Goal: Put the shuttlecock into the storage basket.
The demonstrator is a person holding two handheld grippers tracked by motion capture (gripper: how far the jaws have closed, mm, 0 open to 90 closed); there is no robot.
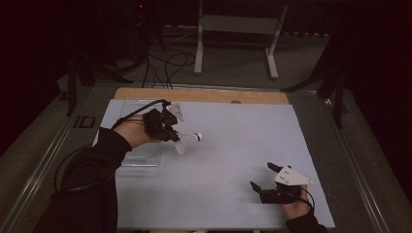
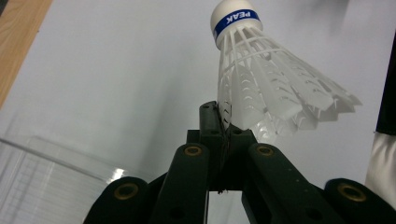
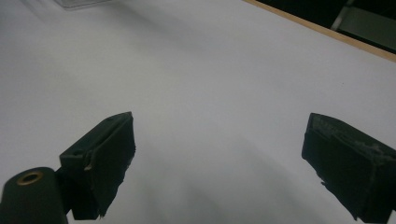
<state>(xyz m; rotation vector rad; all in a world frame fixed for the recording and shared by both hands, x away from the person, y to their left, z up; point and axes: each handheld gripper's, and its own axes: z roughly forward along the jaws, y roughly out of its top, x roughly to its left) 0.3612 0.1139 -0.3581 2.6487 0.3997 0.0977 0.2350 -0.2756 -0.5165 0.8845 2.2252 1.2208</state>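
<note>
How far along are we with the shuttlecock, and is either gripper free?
Done: the left gripper has shut on the shuttlecock, pinching the skirt's edge, cork end pointing away, beside the clear tray. In hand: the shuttlecock is held over the grey mat. Left: wherever it goes, it is not set down yet. The right gripper is open and holds nothing.

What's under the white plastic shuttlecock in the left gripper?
Bare white table surface lies under the white plastic shuttlecock. The left gripper covers the skirt edge it pinches.
</note>
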